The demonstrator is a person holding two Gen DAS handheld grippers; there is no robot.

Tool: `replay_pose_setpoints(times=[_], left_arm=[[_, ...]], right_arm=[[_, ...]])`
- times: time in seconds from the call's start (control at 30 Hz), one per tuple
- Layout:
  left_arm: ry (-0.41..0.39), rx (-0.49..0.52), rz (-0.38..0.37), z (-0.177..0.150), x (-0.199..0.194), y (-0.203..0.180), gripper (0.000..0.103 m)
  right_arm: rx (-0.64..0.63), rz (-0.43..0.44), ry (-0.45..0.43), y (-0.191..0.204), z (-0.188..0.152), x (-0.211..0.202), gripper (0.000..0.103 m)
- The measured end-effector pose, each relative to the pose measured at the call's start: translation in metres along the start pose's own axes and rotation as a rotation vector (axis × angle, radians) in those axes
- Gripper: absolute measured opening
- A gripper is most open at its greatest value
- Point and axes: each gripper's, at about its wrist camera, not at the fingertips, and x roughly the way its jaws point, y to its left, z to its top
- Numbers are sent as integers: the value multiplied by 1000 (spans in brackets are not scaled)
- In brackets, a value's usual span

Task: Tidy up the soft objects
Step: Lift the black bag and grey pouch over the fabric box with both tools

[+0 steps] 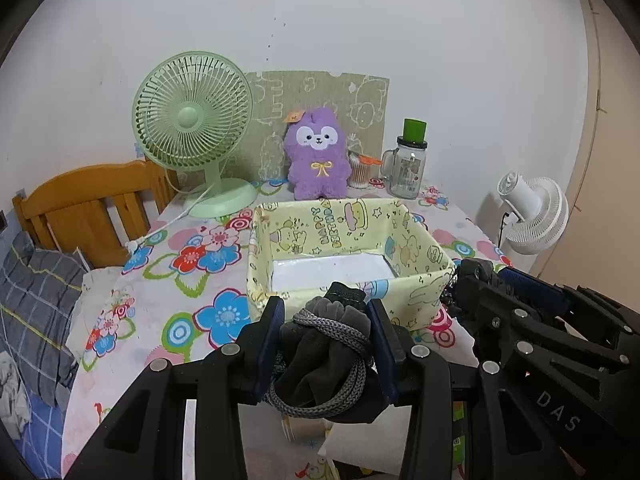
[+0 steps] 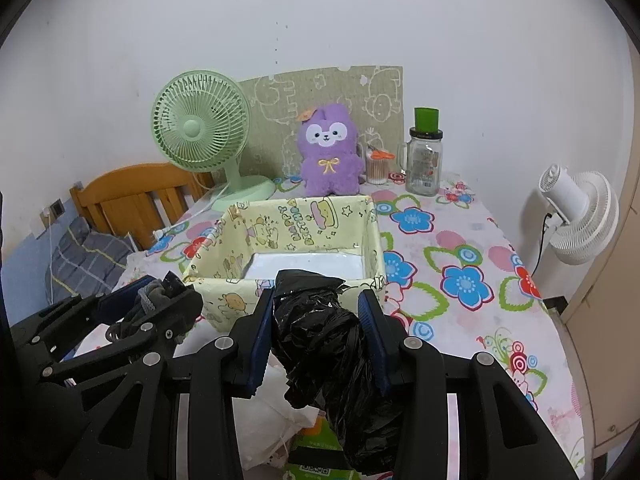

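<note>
My left gripper (image 1: 326,312) is shut on a dark fleece pouch (image 1: 324,360) wrapped with a grey cord, held just in front of the near wall of a yellow cartoon-print box (image 1: 348,228). The box is open and I see only its white bottom. My right gripper (image 2: 316,300) is shut on a crumpled black plastic bag (image 2: 328,340), also held before the box (image 2: 280,220). The right gripper (image 1: 480,280) shows at the right of the left wrist view; the left gripper (image 2: 160,292) shows at the left of the right wrist view.
A purple plush toy (image 1: 316,152), a green desk fan (image 1: 192,128), a glass jar with green lid (image 1: 410,164) and a cotton-swab holder (image 1: 360,170) stand behind the box on the flowered tablecloth (image 2: 460,276). A white fan (image 2: 580,212) stands right; a wooden bed headboard (image 1: 88,208) left.
</note>
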Motion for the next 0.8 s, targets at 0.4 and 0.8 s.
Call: replay_pose_setpoints(times=[0.4, 0.8], left_arm=[[-44, 8, -4, 24, 6, 3, 43], [-70, 6, -3, 54, 26, 9, 43]], right_arm=[[19, 9, -40, -3, 23, 11, 44], [12, 3, -67, -5, 54, 31, 44]])
